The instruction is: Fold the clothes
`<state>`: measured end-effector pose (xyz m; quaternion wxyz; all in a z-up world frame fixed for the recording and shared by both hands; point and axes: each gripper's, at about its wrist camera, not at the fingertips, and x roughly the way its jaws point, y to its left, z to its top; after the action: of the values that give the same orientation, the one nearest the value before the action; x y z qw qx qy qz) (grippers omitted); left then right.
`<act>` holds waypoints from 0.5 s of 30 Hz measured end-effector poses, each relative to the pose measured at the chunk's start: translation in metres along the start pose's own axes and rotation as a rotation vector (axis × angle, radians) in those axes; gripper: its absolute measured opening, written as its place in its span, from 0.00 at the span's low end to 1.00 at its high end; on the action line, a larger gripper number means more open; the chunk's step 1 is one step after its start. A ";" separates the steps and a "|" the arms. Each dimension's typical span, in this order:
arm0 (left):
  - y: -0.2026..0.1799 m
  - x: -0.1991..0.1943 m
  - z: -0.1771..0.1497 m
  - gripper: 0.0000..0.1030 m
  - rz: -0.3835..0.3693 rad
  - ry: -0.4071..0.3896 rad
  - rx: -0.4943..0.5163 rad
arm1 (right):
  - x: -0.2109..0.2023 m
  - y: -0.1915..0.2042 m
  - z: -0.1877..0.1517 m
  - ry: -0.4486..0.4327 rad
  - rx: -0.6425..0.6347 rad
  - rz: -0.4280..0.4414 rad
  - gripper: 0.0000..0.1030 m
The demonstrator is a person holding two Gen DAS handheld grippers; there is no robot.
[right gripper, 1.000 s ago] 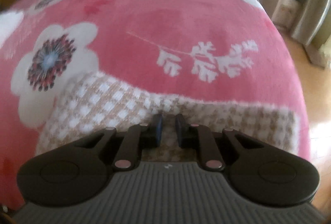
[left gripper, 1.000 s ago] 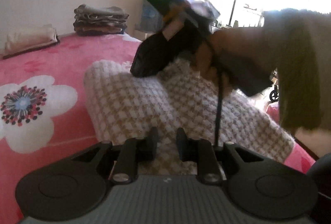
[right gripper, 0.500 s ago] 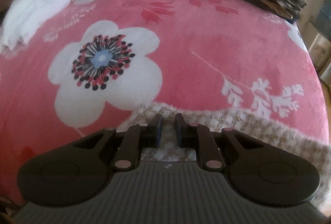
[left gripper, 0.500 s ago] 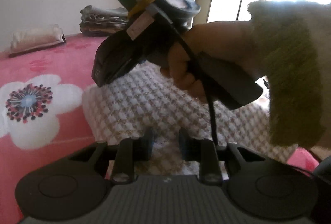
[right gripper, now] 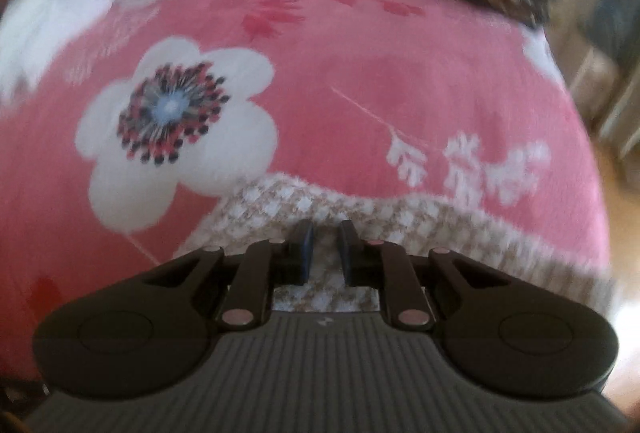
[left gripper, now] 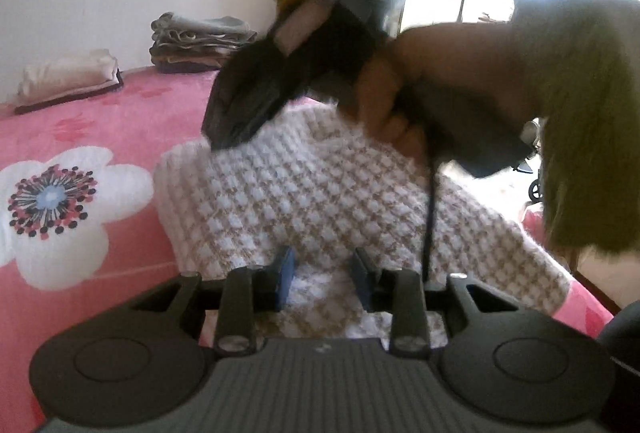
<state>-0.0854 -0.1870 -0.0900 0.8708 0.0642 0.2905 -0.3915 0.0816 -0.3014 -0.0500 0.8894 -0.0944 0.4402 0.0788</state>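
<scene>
Over on the left, a pink blanket (left gripper: 100, 129) with big white flowers covers the bed, and a pale cushion (left gripper: 68, 79) lies at its far left edge. Just right of the cushion, against the far wall, sits a stack of folded clothes (left gripper: 200, 41). Nearer, toward the middle, a brown-and-white checked sweater (left gripper: 304, 201) lies spread on the blanket.

At the near edge the left gripper (left gripper: 323, 277) points down at the sweater; its jaws are opening, the fabric lies under the gap between them, and the pads are not pressing on it. Beyond it, further right, a hand (left gripper: 400, 101) in a fuzzy olive sleeve (left gripper: 580, 113) holds the right gripper (right gripper: 325, 249) above the sweater's far part, a green light glowing on top of the tool.

From that right tool's own view, its jaws stand close together with a fold of the checked sweater's edge between them; the picture is blurred, yet the fabric looks pinched. The sweater's fuzzy border runs off to the right along the near side of the bed.
</scene>
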 end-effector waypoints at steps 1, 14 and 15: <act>-0.001 -0.001 0.000 0.32 0.004 -0.002 0.000 | -0.010 0.003 0.003 -0.007 -0.033 -0.008 0.12; -0.004 -0.001 0.001 0.36 0.007 0.010 0.002 | -0.032 0.003 -0.026 -0.028 0.041 0.155 0.13; -0.004 -0.002 0.000 0.36 0.011 0.007 0.004 | -0.042 0.006 -0.022 -0.020 0.009 0.140 0.13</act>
<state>-0.0894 -0.1890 -0.0881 0.8717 0.0690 0.2924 -0.3872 0.0379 -0.3038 -0.0298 0.8866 -0.0587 0.4371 0.1396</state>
